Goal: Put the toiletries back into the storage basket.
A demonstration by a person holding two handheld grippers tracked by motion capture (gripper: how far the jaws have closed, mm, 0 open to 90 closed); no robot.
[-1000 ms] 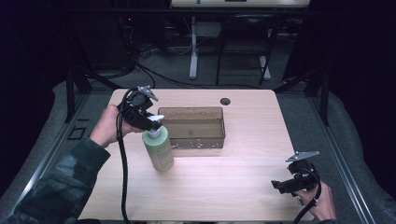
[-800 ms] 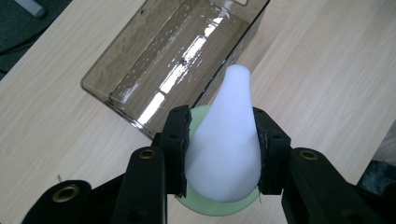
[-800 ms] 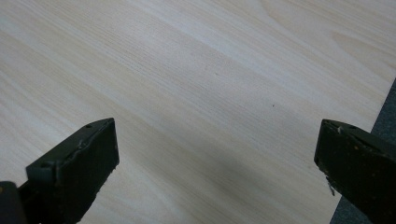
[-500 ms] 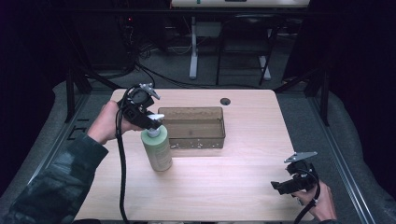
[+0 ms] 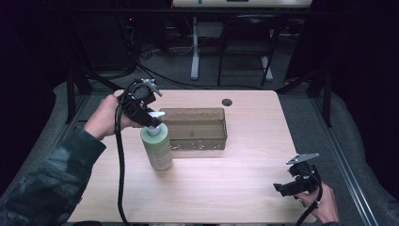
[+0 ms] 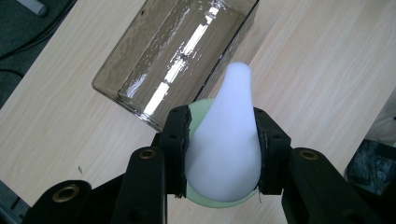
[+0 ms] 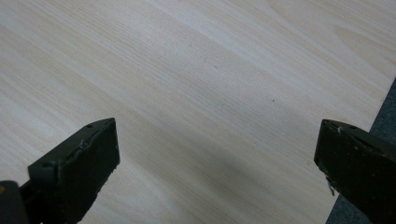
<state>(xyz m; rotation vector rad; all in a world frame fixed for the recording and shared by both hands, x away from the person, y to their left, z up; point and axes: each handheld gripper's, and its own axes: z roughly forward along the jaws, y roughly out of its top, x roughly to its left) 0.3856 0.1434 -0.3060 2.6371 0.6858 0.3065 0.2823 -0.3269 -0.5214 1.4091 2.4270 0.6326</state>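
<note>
**Left gripper pinching the pump top of the green bottle**

The left gripper (image 6: 219, 154) has its two black jaws pressed against both sides of the white pump head (image 6: 229, 140) of a pale green plastic soap bottle (image 5: 157, 147) — the nozzle pokes out past the fingertips, away from the hand. The bottle hangs directly below the jaws, upright, its base at the light wooden table (image 5: 244, 188). Just beyond the gripper, on the nozzle side, sits a clear smoky rectangular plastic bin (image 5: 195, 129), close to the bottle but apart from it.

The right gripper (image 5: 292, 186) is well apart from bottle & bin, near the table's edge w/ the person's hand behind it — jaws spread wide, just bare wood between them.
</note>
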